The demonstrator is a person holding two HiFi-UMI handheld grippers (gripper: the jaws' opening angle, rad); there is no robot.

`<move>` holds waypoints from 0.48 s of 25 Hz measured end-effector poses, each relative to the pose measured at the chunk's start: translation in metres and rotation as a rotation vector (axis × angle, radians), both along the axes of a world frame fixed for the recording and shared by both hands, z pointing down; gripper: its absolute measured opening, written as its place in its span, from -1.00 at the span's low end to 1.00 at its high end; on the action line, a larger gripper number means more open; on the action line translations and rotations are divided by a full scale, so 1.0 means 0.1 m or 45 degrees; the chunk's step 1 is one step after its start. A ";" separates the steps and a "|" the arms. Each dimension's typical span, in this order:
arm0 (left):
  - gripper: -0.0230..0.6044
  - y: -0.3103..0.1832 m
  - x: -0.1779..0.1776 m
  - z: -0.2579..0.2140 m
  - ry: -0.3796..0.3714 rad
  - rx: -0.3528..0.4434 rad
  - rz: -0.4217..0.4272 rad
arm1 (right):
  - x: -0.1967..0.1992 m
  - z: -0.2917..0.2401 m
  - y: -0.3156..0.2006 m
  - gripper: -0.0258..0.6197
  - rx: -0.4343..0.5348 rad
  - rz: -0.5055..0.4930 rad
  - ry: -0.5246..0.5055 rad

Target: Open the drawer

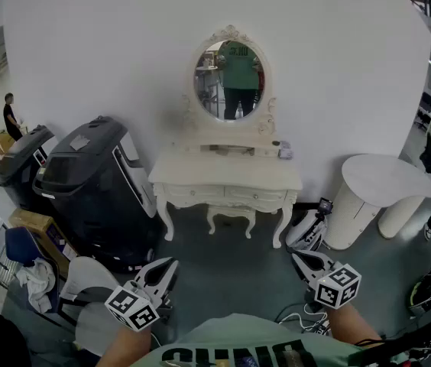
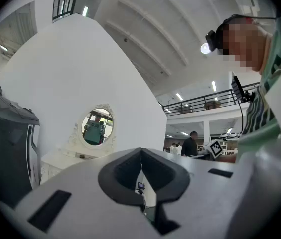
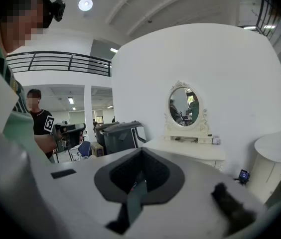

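Shut white drawer front (image 1: 255, 196) sits under top of white carved bench (image 1: 200, 176) with oval mirror (image 1: 229, 80), well apart from both grippers. Large black wheeled bins (image 1: 97, 186) stand left of bench, white round pedestal table (image 1: 380, 193) right of it. I read left gripper (image 1: 168, 270) jaws closed, nothing held; right gripper (image 1: 301, 258) the same. Only head view shows drawer front; in gripper views own bodies cover bench's lower part. Small object (image 1: 285, 151) on bench's right rear corner is too small to identify.
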State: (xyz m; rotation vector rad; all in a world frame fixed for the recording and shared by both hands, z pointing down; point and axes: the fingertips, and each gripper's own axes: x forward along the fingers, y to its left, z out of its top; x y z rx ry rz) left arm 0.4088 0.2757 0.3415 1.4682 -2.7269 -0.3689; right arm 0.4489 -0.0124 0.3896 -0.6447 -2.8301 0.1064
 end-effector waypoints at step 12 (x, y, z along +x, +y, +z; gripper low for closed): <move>-0.89 -0.33 0.00 -0.05 0.005 -0.010 0.005 | -0.05 0.04 -0.26 -0.89 -0.055 -0.032 0.031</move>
